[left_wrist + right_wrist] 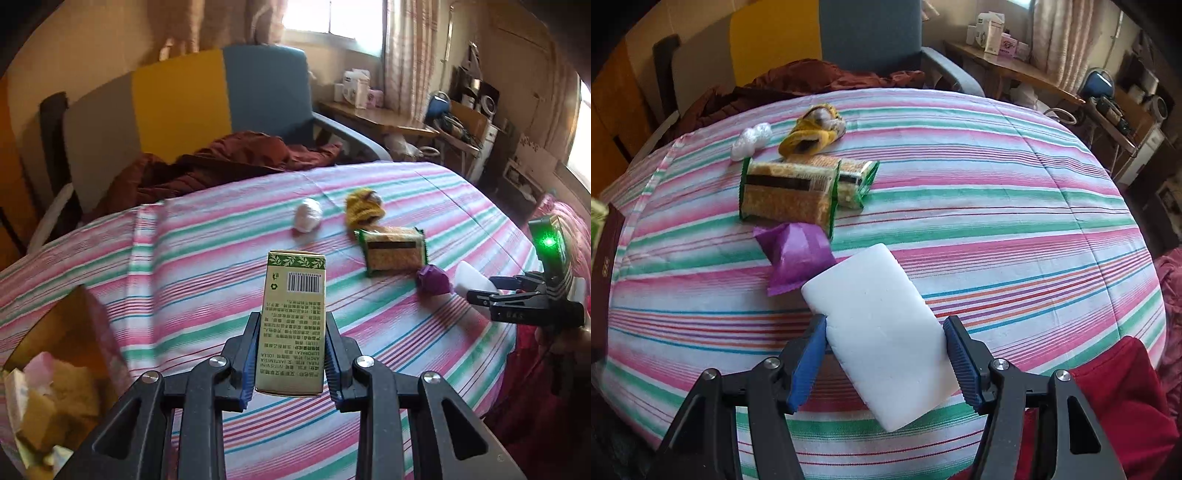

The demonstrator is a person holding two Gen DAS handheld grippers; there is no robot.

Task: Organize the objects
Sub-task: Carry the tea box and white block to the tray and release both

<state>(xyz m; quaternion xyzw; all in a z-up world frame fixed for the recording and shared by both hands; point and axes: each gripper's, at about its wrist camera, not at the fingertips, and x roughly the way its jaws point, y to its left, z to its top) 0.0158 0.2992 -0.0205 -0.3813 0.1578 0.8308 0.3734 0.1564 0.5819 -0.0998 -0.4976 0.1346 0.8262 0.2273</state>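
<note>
My left gripper point(291, 354) is shut on a green and cream carton point(293, 325) and holds it upright above the striped bedcover point(221, 258). My right gripper point(886, 354) is shut on a white foam block point(879, 332), also seen in the left wrist view point(474, 282). On the cover lie a purple wrapper point(796, 258), two green-edged snack packs point(786, 192), a yellow knitted item point(812, 129) and a white plastic wad point(751, 140).
A brown box point(55, 369) holding several items sits at the left edge of the bed. A dark red garment point(221, 162) lies at the far edge by a blue chair point(266, 92). A red cloth point(1108, 398) lies at the near right.
</note>
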